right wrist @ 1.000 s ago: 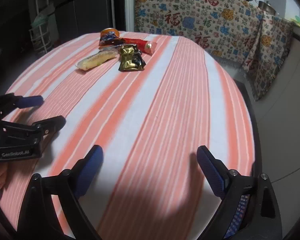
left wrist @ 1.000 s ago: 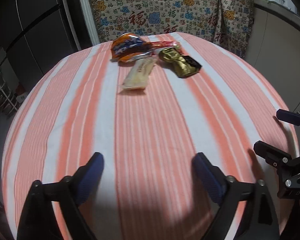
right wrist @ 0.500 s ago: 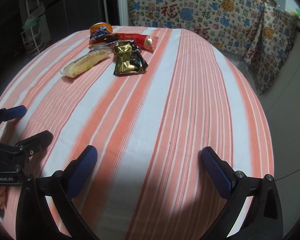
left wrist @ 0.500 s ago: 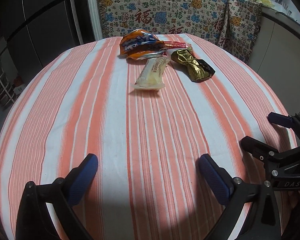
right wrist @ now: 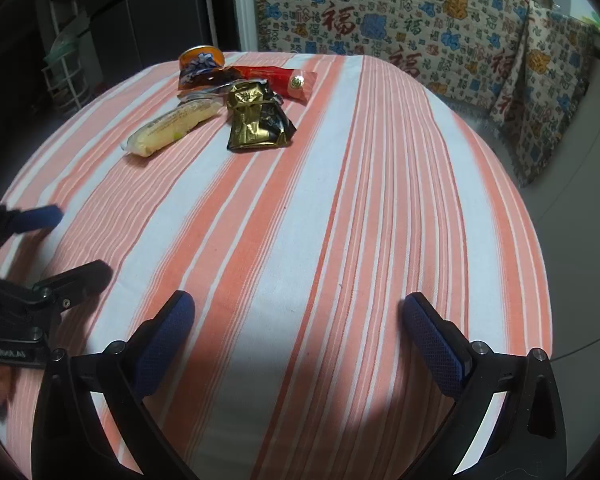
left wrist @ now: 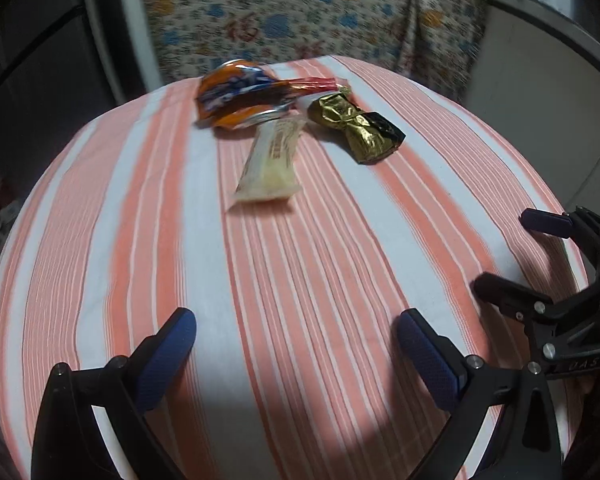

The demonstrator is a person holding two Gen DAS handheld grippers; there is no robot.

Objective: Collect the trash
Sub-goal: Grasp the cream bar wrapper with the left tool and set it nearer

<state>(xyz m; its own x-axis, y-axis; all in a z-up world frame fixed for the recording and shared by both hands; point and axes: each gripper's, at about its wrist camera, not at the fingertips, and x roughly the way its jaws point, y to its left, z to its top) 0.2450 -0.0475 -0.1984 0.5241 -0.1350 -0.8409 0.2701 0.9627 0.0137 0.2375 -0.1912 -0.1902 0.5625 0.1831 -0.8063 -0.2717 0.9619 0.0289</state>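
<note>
Gaping left tongs (left wrist: pixel 296 338) and right tongs (right wrist: pixel 298 326), wrappers (right wrist: pixel 256 120) beyond.

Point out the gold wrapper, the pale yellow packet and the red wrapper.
gold wrapper (right wrist: pixel 256 120): right wrist view, crumpled middle.
pale yellow packet (left wrist: pixel 270 164): left wrist view, middle.
red wrapper (right wrist: pixel 278 78): right wrist view, middle.

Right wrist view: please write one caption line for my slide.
Open right gripper faces four snack wrappers on a striped tablecloth.
</note>
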